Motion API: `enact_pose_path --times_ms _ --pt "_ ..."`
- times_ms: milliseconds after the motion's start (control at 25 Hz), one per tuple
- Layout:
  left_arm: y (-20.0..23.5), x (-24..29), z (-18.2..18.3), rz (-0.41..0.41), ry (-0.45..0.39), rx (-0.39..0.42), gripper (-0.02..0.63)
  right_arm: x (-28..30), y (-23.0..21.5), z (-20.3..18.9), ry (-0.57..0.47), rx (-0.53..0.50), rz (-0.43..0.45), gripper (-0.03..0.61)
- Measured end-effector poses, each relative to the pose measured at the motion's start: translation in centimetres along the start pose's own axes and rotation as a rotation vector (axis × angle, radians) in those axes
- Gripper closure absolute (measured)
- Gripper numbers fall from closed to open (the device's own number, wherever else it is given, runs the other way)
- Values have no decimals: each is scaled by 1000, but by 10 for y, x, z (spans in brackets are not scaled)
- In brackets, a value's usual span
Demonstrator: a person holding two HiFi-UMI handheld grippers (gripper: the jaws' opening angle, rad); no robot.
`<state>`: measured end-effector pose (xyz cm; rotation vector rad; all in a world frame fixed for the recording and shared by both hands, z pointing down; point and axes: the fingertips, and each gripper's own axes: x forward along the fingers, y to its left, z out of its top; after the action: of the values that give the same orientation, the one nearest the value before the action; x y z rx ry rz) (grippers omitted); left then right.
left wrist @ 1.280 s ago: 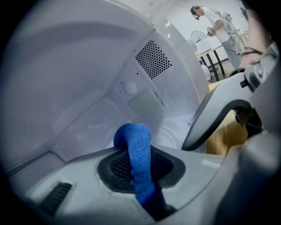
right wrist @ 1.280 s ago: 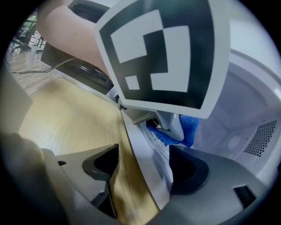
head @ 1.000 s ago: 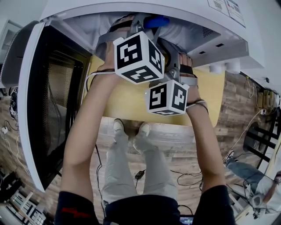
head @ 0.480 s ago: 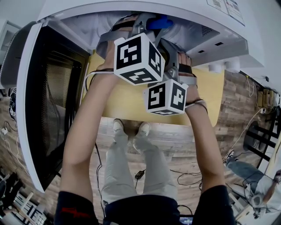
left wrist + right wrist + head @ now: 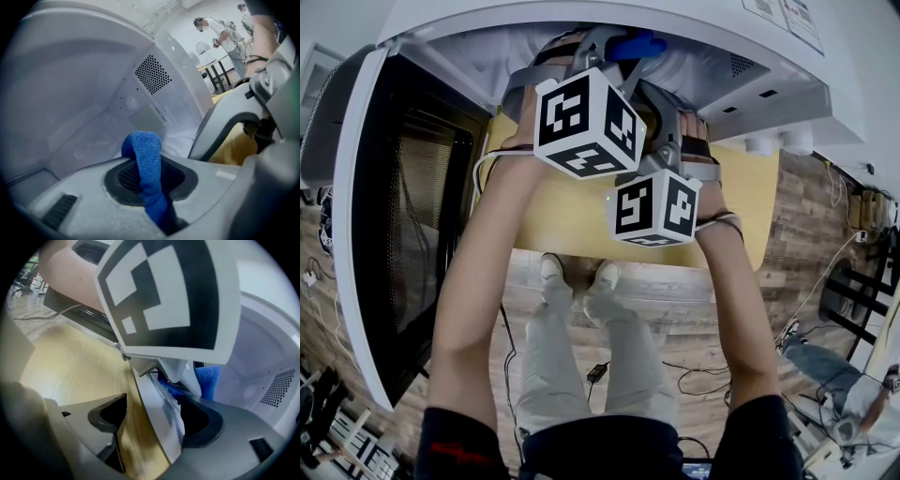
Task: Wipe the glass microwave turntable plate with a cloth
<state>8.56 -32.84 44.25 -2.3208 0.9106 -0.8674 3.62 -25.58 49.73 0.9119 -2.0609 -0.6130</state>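
Both grippers reach into the open white microwave (image 5: 787, 89). My left gripper (image 5: 154, 190) is shut on a blue cloth (image 5: 144, 157), which folds up over its dark pad inside the cavity. In the head view the cloth (image 5: 635, 44) shows above the left gripper's marker cube (image 5: 586, 122). My right gripper (image 5: 154, 427) is shut on the glass turntable plate (image 5: 158, 420), seen edge-on and tilted between its jaws at the cavity's mouth. Behind the plate the blue cloth (image 5: 206, 380) touches or nearly touches it. The left gripper's cube (image 5: 164, 296) hides most of the plate.
The microwave door (image 5: 389, 216) stands open at the left. A wooden table top (image 5: 572, 216) lies under the arms. The cavity's right wall has a perforated vent (image 5: 152, 75). Cables lie on the wood floor (image 5: 694, 375). People stand in the background (image 5: 218, 35).
The left gripper's marker cube has shifted slightly left and up, and the cloth's visible end a little right. The right gripper has stayed still.
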Motion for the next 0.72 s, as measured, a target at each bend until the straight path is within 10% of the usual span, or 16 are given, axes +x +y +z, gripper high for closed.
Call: enact_pose_path --times_ms 720 --pt "30 -16 -41 130 114 -84 557 0 1 0 -2 -5 2 261"
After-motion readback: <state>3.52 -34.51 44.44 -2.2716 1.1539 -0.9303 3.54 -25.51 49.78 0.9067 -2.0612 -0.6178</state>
